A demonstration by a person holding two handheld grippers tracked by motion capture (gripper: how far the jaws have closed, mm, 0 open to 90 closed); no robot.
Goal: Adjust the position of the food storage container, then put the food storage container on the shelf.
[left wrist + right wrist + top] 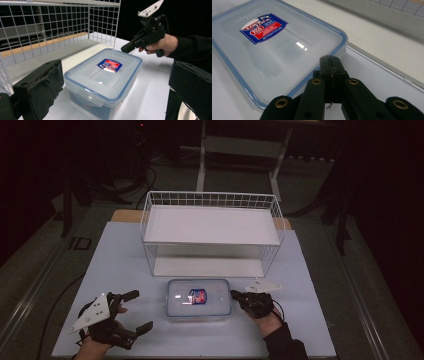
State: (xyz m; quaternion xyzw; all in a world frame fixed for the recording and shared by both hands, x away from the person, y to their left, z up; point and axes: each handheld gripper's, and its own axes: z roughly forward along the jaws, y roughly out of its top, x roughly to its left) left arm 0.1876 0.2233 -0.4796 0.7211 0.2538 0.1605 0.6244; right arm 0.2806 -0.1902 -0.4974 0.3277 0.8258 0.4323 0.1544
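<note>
Left gripper (134, 312) rests at the table's (120, 255) near-left corner, jaws spread wide, nothing between them, aimed at the food container (198, 299). Container sits mid-table, lid on, just in front of the white wire rack (212, 232). Right gripper (234, 294) has its jaws pressed together, empty, tip at the container's right edge; whether it touches the rim is hard to tell, possibly just above it.

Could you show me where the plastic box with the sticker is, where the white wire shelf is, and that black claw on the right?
plastic box (215, 307), high view, on its clear lid.
wire shelf (210, 225), high view, on its upper board.
right gripper (234, 294), high view, at its closed tips by the box's edge.
</note>
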